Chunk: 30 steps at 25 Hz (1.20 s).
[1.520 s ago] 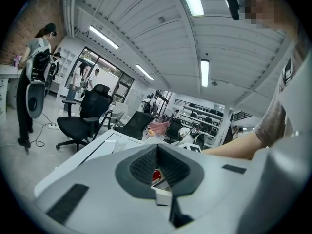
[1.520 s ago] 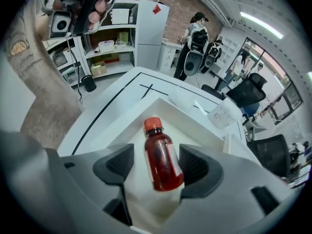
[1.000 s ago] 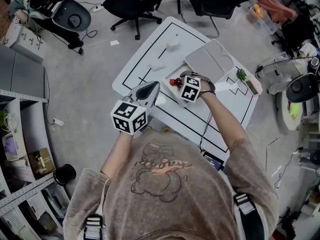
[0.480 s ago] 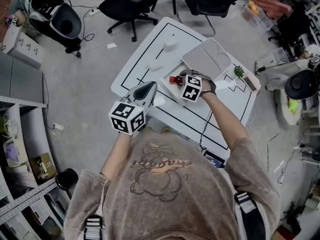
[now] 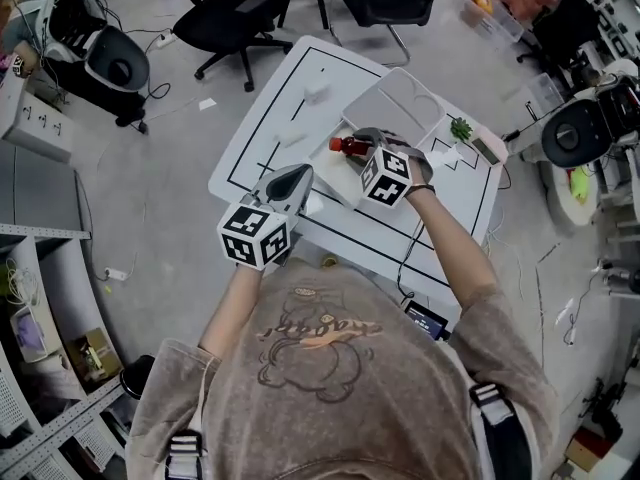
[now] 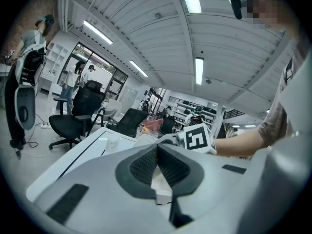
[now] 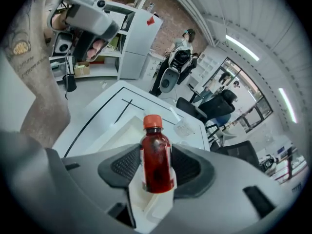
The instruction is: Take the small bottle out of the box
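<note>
Red drink in a small bottle (image 7: 155,147), probably light, stiff and slick, so best gripped mid-body. The right gripper (image 7: 156,156) pinches it there, jaws just closing, over the white box (image 5: 333,180). At seven o'clock, the left gripper (image 5: 308,171) is pressed together.

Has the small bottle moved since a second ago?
Yes. The small bottle has lifted away from the white box, toward the grey tray.

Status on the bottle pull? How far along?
Done: the right gripper grips the small bottle; its jaws have just been closing on it. In hand: bottle held above the open white box, whose edge the left gripper clamps. Left: likely carry it clear, set it down.
</note>
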Motion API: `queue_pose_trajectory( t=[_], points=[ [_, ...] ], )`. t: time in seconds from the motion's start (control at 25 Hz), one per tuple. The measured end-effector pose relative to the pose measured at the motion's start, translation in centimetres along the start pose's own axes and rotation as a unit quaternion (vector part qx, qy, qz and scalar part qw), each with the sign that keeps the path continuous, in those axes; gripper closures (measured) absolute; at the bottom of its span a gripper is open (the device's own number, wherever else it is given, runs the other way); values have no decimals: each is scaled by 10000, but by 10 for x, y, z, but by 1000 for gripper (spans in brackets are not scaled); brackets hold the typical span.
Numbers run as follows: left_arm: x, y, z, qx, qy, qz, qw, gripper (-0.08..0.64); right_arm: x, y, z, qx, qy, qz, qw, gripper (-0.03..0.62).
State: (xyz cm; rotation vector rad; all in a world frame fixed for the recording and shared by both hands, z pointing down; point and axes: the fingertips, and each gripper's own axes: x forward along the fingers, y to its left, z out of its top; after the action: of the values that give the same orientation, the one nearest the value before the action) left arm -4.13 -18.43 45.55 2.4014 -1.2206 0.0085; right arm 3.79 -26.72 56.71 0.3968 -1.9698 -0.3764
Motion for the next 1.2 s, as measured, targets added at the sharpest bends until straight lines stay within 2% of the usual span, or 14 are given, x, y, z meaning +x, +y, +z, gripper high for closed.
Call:
queue_pose_trajectory(
  t=[0.24,0.4,0.52,0.64,0.88,1.2],
  points=[
    [12,-11,-4,54,101,-212,9997,552,-43,-22,7,716,-608,-620,9936,387],
    [19,-16,-7,82,163,-309,9994,552,-70,-36,6,1254,-1020,-1009,9817,387],
    [24,-21,-9,114,220,-422,9988,552,-93,-42,3,1661,-1289,-1328,9686,387],
    [29,-27,-10,139,259,-542,9981,552,-115,-46,-2,2213,-1666,-1538,9485,386],
    [40,-43,-15,189,357,-816,9958,552,-154,-49,-22,3343,-2345,-1789,8951,386],
    [68,-45,-8,175,461,-1001,9938,552,-167,-58,-51,4429,-2943,-1671,8303,385]
  ],
)
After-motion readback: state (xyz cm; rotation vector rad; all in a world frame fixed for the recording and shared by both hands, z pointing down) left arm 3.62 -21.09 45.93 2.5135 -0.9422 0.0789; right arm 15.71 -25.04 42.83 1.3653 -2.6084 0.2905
